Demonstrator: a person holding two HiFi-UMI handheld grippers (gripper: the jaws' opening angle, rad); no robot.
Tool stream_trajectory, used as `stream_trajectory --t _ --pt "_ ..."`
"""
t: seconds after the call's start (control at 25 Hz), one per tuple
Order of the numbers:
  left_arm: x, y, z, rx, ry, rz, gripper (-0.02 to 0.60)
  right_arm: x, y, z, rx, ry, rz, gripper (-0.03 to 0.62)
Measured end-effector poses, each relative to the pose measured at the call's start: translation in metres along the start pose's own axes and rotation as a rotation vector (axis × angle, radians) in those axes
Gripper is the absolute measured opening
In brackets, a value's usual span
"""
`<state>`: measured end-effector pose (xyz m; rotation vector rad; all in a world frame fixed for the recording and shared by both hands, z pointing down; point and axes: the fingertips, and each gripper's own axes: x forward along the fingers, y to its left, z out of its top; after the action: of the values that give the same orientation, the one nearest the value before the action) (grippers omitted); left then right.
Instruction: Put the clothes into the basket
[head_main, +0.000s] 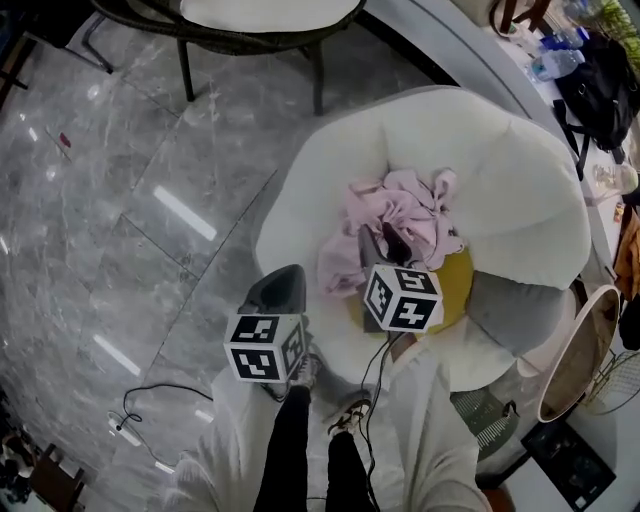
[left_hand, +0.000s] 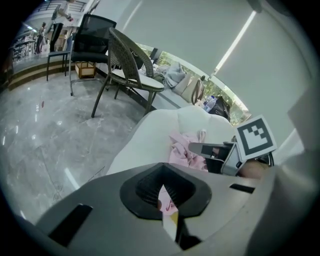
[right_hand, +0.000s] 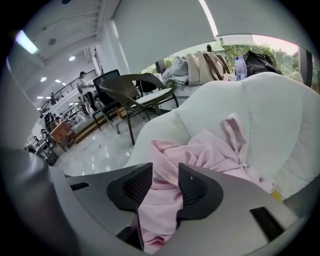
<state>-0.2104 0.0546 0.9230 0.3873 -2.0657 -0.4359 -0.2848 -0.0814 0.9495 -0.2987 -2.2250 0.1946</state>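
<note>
Right gripper (right_hand: 160, 187): fingers spread, a fold of the crumpled pink garment (right_hand: 210, 152) between them. Left gripper (left_hand: 165, 195): fingers pressed together, empty. The garment lies on a white padded armchair (right_hand: 270, 115); a dark wicker chair (right_hand: 131, 92) stands beyond.

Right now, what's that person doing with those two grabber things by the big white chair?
A person holds a gripper in each hand over the white armchair. The right gripper is open, with the crumpled pink garment between its jaws but not pinched yet. The left gripper hangs by the chair's edge, jaws together, holding nothing. The garment lies on the seat.
</note>
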Motion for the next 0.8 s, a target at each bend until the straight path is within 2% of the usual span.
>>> stream_trajectory --t 0.52,0.68,0.8 --pt "-0.01 0.011 -0.016 -0.038 0.0 0.007 -0.003 0.033 0.002 -0.01 -0.1 0.064 -0.043 0.144" --pt "-0.013 0.013 -0.02 -0.052 -0.005 -0.005 -0.003 0.032 0.005 -0.015 -0.104 0.076 -0.048 0.078" --pt "-0.016 0.012 -0.024 -0.056 -0.006 -0.007 -0.003 0.029 0.003 -0.017 -0.102 0.073 -0.048 0.055"
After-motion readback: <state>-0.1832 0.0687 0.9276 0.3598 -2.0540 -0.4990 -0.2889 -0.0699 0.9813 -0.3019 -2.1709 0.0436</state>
